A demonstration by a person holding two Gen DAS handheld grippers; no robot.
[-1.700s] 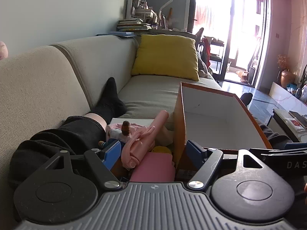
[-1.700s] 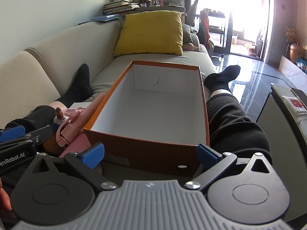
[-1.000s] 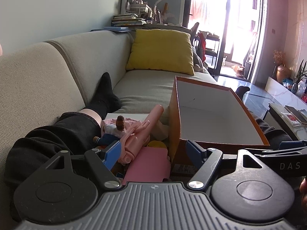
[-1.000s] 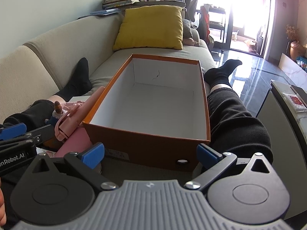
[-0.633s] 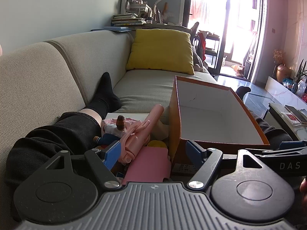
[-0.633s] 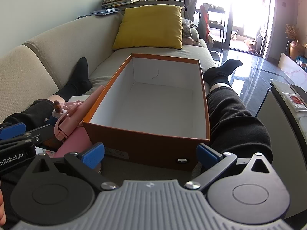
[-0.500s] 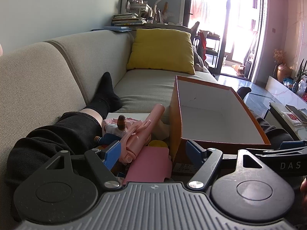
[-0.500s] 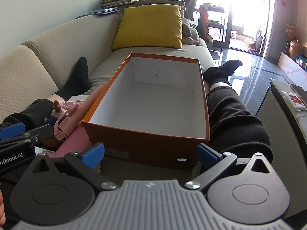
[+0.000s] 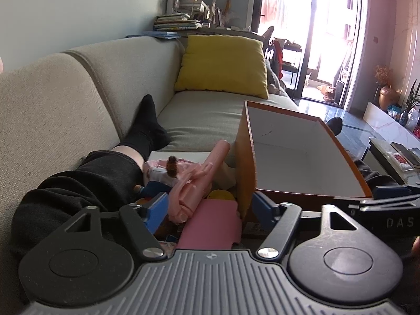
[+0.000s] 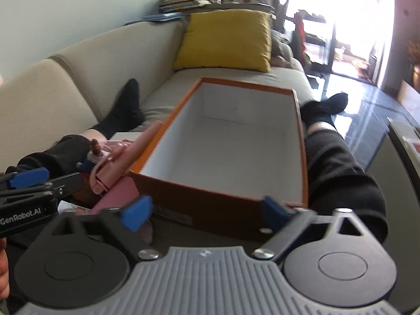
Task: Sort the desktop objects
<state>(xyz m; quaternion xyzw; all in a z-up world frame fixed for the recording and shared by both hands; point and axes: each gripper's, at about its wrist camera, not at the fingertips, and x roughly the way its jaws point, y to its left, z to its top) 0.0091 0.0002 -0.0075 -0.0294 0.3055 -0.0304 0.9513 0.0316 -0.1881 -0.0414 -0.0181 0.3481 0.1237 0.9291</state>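
An open orange box (image 10: 300,141) with a white, empty inside lies on the sofa between the person's legs; it also shows in the left wrist view (image 9: 244,162). Left of it is a heap of toys: a pink toy gun (image 9: 199,178) (image 10: 126,160), a flat pink piece (image 9: 212,220) (image 10: 115,194), a small brown-haired doll (image 9: 172,166) and a yellow thing (image 9: 219,195). My left gripper (image 9: 210,207) is open and empty just short of the heap. My right gripper (image 10: 204,210) is open and empty at the box's near wall.
A beige sofa (image 9: 52,99) with a yellow cushion (image 9: 223,65) behind the box. The person's black-clad legs (image 10: 338,173) lie either side of the box. A low table (image 9: 393,155) stands at the right. Books (image 9: 176,22) are stacked behind the sofa.
The right gripper has swung left and its view is now blurred by motion. The left gripper has barely moved. Both stay open and empty.
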